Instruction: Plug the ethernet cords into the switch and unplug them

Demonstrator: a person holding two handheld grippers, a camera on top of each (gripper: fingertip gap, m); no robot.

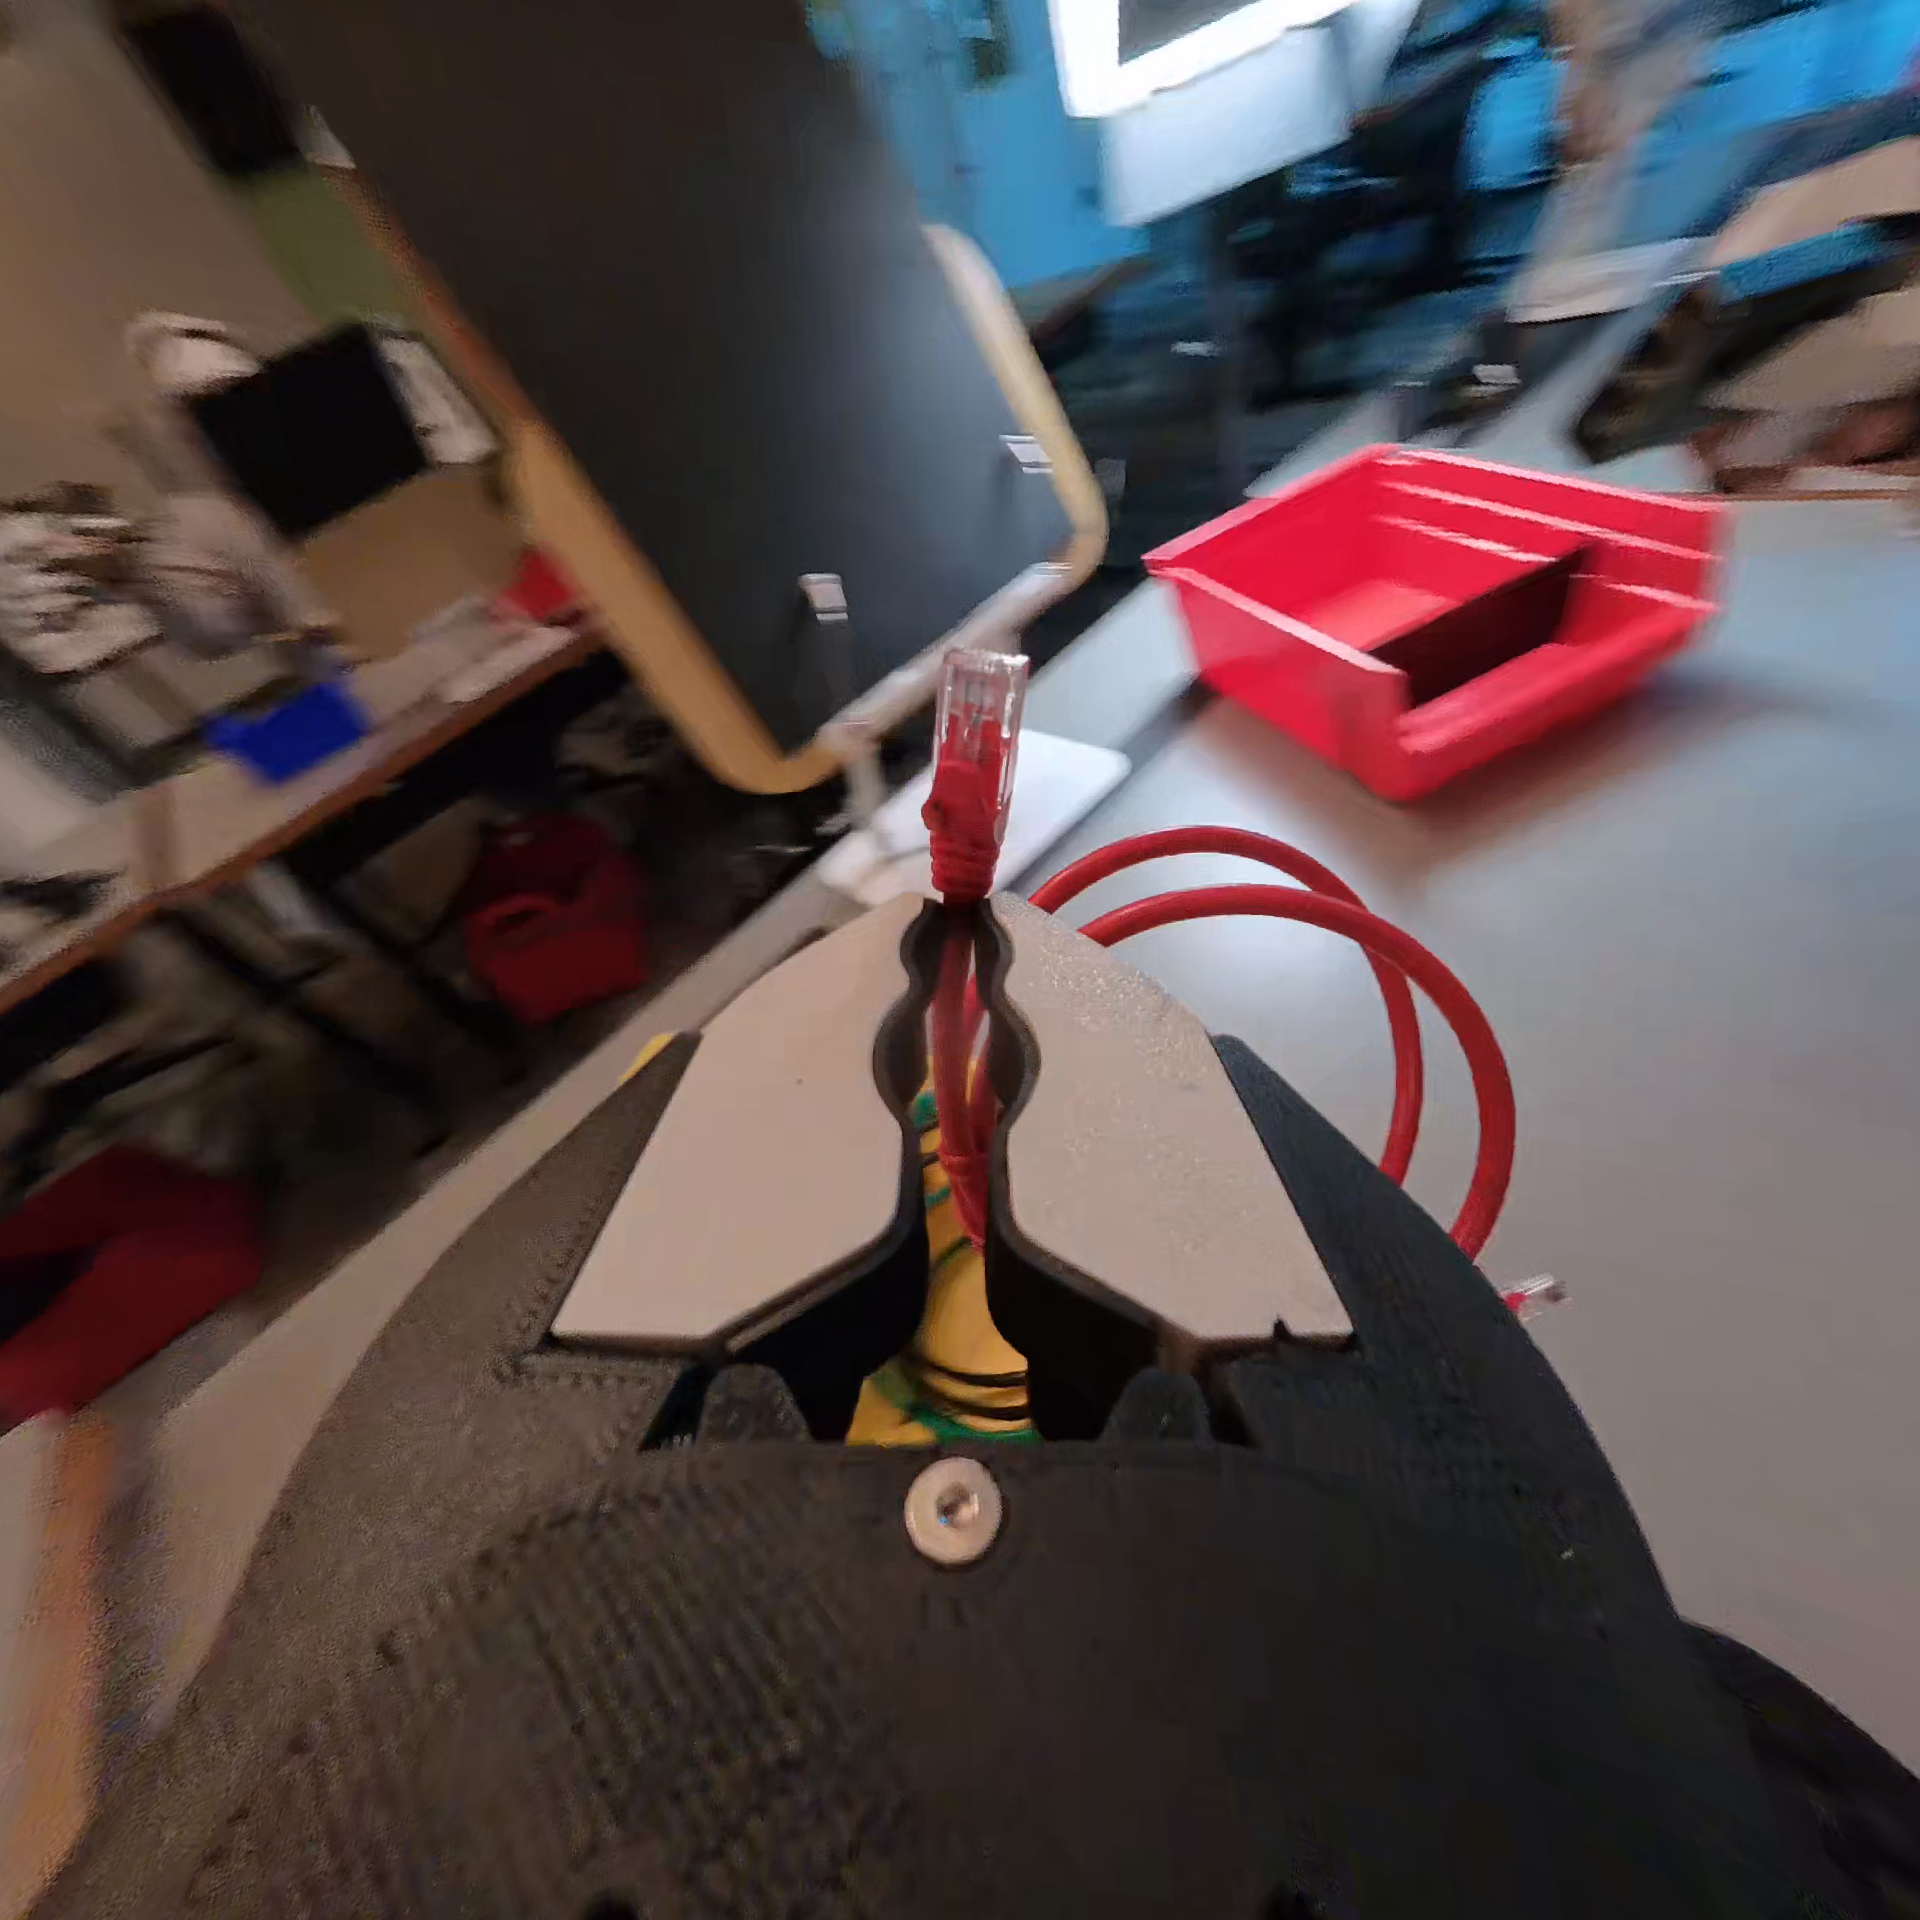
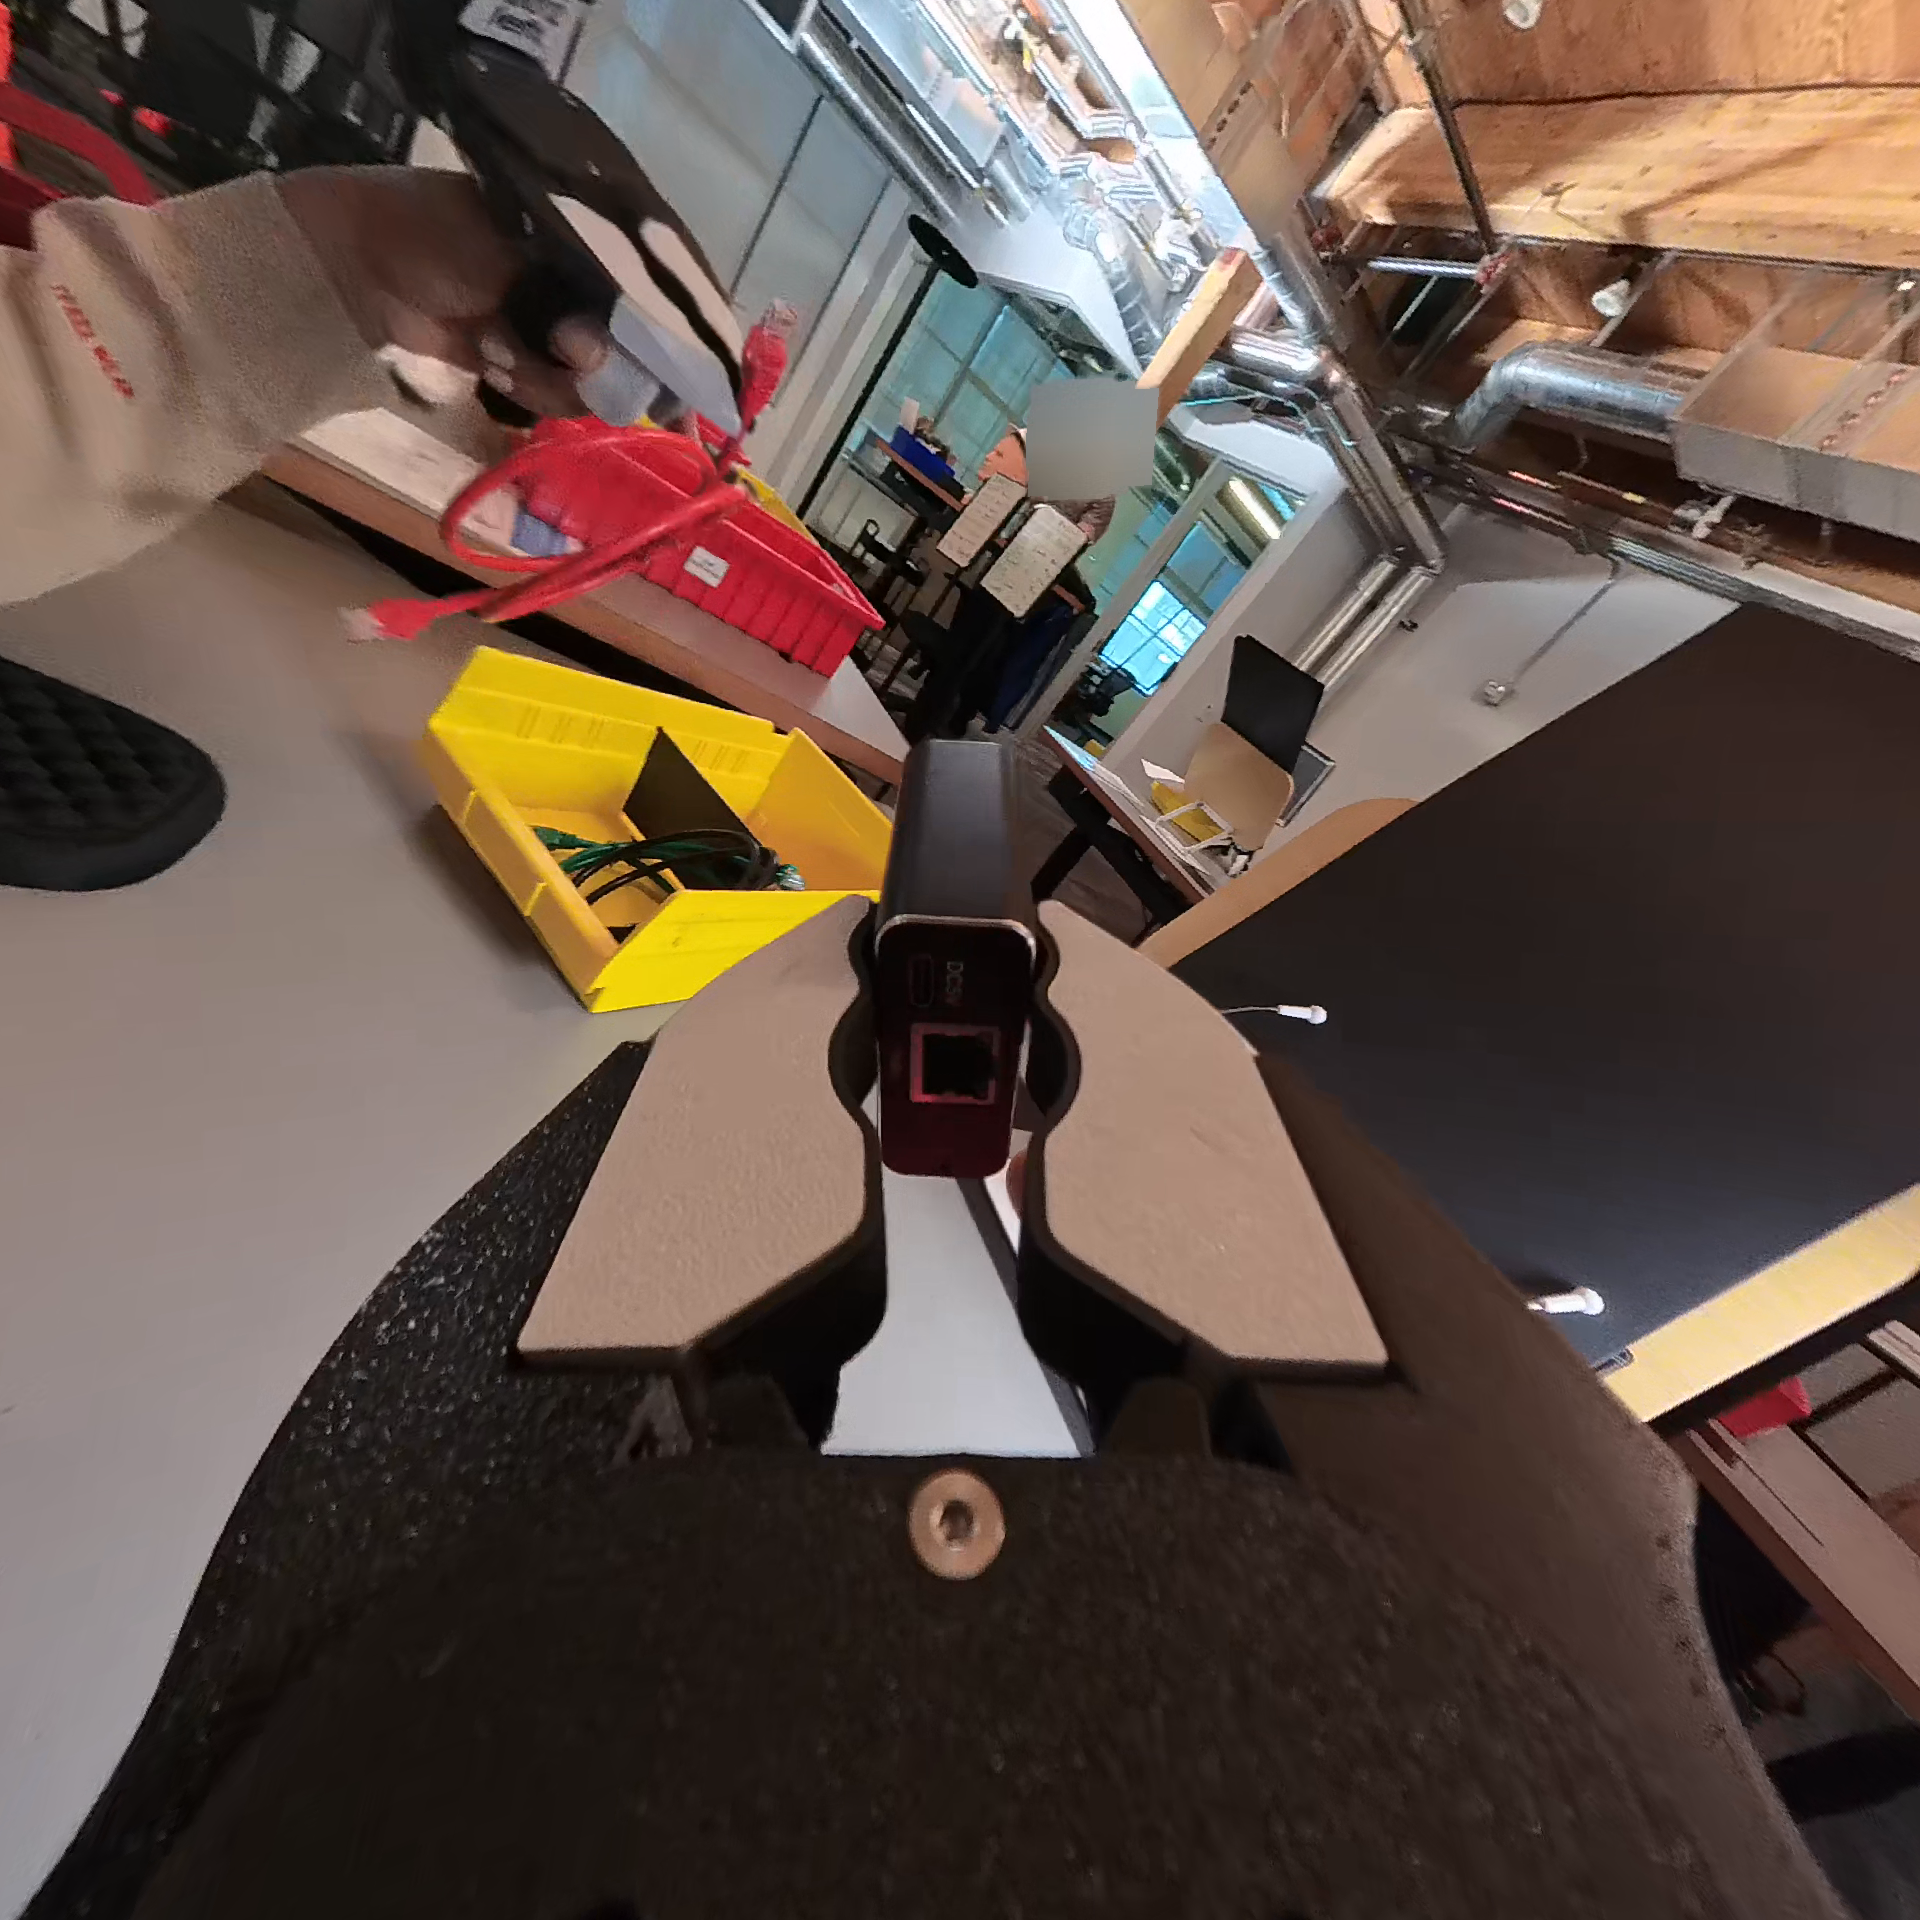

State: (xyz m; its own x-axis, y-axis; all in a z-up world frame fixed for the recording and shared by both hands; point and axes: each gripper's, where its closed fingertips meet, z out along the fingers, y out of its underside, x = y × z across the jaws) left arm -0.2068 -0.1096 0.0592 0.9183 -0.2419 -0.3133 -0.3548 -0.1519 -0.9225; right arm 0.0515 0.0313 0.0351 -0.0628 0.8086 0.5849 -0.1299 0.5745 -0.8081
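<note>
My left gripper (image 1: 961, 914) is shut on a red ethernet cord (image 1: 1392, 997). Its clear plug (image 1: 979, 717) sticks out past the fingertips, and the rest hangs in loops to the right. My right gripper (image 2: 954, 925) is shut on a small black switch (image 2: 951, 862). The switch's near end, with one ethernet port (image 2: 954, 1065), faces the camera. In the right wrist view the left gripper (image 2: 743, 374) is held up at upper left, with the red cord (image 2: 582, 520) dangling below it over the grey table (image 2: 260, 1039).
A red bin (image 1: 1455, 613) sits on the table at the left gripper's right. A yellow bin (image 2: 644, 821) holds dark green cords (image 2: 675, 857). A black mat (image 2: 83, 779), a red crate (image 2: 748, 571) and a black board (image 2: 1558, 987) are nearby. A person stands far off. My hands' fingertips stand some 30 centimetres from each other.
</note>
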